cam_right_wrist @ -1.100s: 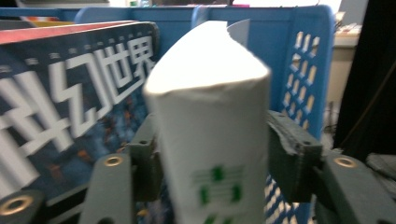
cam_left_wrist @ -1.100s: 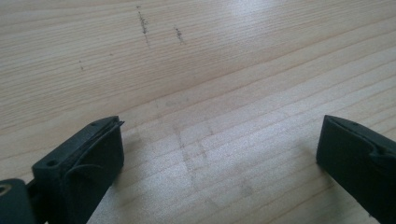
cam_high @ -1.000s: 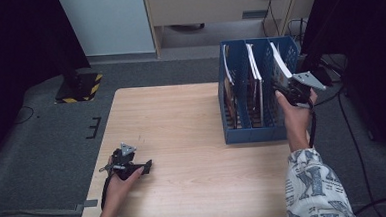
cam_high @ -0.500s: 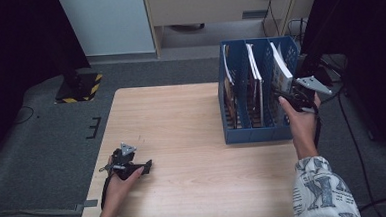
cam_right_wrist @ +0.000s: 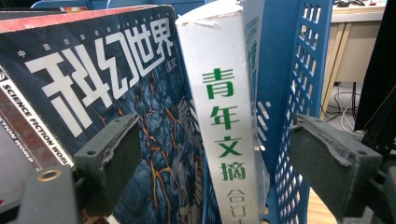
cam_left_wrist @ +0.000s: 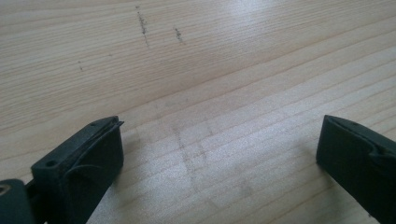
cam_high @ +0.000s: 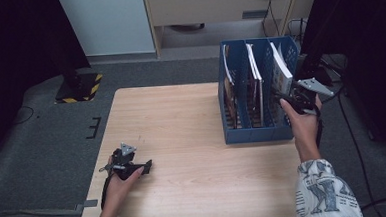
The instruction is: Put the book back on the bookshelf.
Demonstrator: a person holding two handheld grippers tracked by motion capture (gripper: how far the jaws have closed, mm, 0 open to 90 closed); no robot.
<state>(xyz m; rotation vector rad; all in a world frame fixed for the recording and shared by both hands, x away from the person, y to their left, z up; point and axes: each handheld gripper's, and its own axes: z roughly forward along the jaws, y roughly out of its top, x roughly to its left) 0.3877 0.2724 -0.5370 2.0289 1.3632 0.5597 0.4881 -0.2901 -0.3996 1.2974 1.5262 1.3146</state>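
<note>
High view overhead, facing forward; gripper views close-up.

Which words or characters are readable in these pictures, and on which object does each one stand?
"科幻世界": large white characters on the dark magazine cover.
"SCIENCE FICTION WORLD": small white print on the red strip at that cover's left edge; the last letters are cut off.
"青年文摘": green characters down the white spine.
Small characters under both titles: too small to read.

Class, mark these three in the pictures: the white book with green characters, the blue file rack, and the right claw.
white book [cam_right_wrist: 224, 130], right gripper view, on its spine.
blue file rack [cam_high: 255, 134], high view, on its front wall.
right claw [cam_right_wrist: 215, 163], right gripper view, midway between its fingertips.
</note>
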